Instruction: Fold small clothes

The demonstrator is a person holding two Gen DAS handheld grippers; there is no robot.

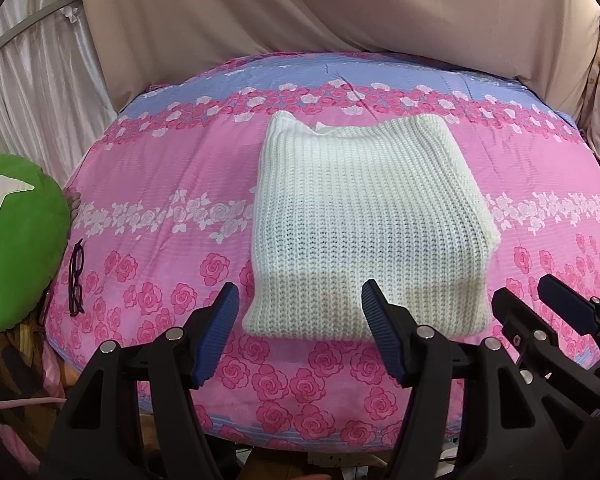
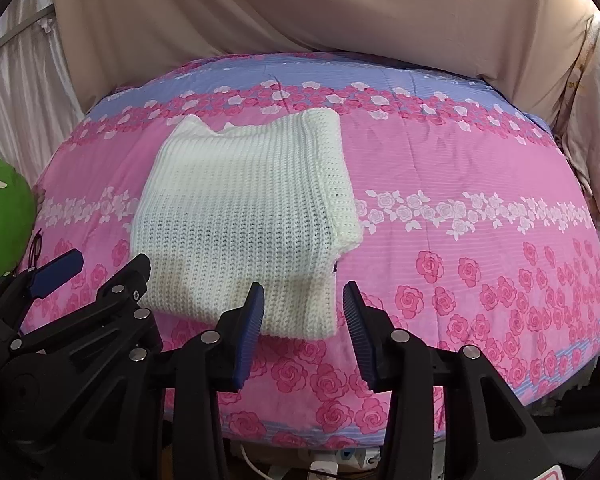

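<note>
A cream knitted sweater (image 1: 364, 216), folded into a rough rectangle, lies flat on the pink rose-patterned bedspread (image 1: 152, 184). My left gripper (image 1: 300, 291) hovers over the sweater's near left corner, its blue pads wide apart with nothing pinched. My right gripper (image 2: 303, 289) is at the near right corner of the sweater (image 2: 244, 216). Its jaws stand narrower, the corner shows in the gap, and the pads do not press on it. Each gripper also shows in the other's view: the right gripper (image 1: 524, 288) beside the sweater's right edge, the left gripper (image 2: 110, 259) at its left.
A green plush toy (image 1: 16, 248) sits at the bed's left edge, with dark-framed glasses (image 1: 76, 276) lying next to it. Beige drapes (image 1: 340, 12) hang behind the bed. The bedspread (image 2: 480, 168) stretches out to the right of the sweater. Cables show below the near edge.
</note>
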